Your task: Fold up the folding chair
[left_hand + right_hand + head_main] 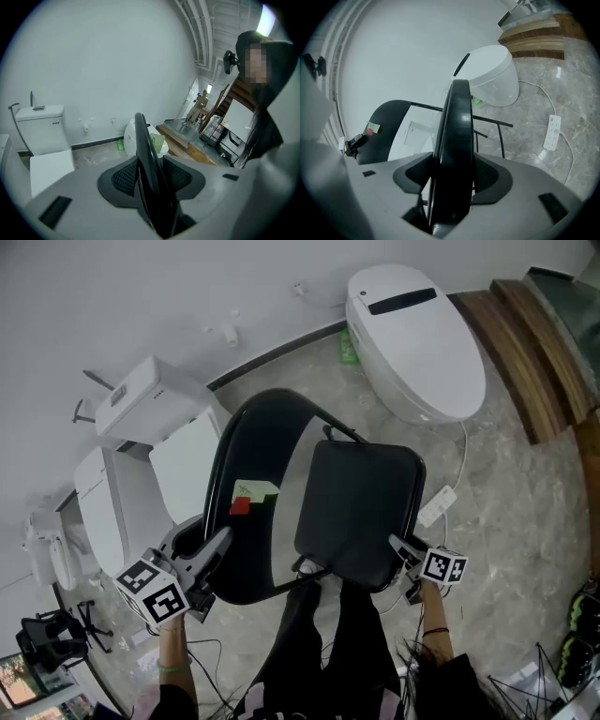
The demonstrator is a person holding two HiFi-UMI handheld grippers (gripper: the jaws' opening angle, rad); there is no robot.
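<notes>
Head view: folding chair (328, 512) just on the near side of the toilet (412, 343), left claw (217, 545) clamped on the backrest (246, 456) rim, right claw (401, 547) clamped on the seat (361, 493) edge; seat and backrest gape apart, so the fold looks begun, not yet pressed flat.

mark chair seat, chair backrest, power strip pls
chair seat (356, 507): head view, middle of the pad.
chair backrest (246, 451): head view, upper part of the black panel.
power strip (553, 132): right gripper view, middle of its white body.
</notes>
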